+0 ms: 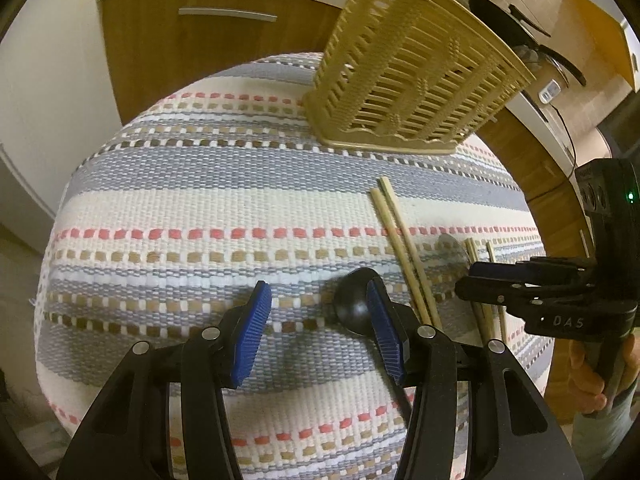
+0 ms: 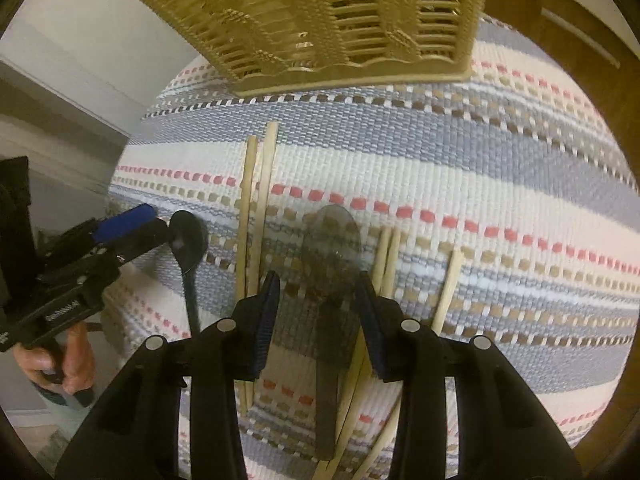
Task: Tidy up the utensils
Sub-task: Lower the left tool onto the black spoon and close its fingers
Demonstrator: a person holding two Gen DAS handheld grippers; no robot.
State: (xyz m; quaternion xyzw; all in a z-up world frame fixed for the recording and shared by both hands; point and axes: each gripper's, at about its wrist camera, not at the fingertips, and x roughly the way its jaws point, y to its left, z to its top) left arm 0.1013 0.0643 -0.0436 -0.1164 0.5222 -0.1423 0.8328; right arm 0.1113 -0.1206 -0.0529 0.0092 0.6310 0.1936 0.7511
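in the left wrist view, the left tongs (image 1: 318, 330) fill the bottom of the frame with their blue pads (image 1: 256, 322) spread apart, clamped on nothing. the bowl of a black spoon (image 1: 354, 304) lies just beside the right-hand pad, partly hidden by it; whether they touch is unclear. right of the spoon, a pair of wooden chopsticks (image 1: 402, 250) runs diagonally up the striped woven cloth (image 1: 192, 208) that covers the counter. at the right edge of the frame the right tongs (image 1: 476, 284) reach in sideways over a metal spoon (image 1: 452, 250) and more chopsticks (image 1: 480, 280). in the upper middle of the frame, a tan slatted utensil basket (image 1: 404, 76) stands on the cloth, with a brown cabinet (image 1: 200, 56) behind it.

in the right wrist view, the right tongs (image 2: 318, 320) sit at the bottom centre, fingers apart, straddling the neck of the metal spoon (image 2: 332, 248), which lies flat on the cloth (image 2: 500, 168) with its bowl pointing toward the top of the frame. the pads do not visibly press it. chopsticks lie on both sides: a long pair (image 2: 256, 208) to the left, a shorter pair (image 2: 388, 260) and a single stick (image 2: 450, 288) to the right. at the left edge of the frame, the left tongs (image 2: 156, 224) meet the black spoon (image 2: 188, 252). the basket (image 2: 320, 20) spans the top of the frame.
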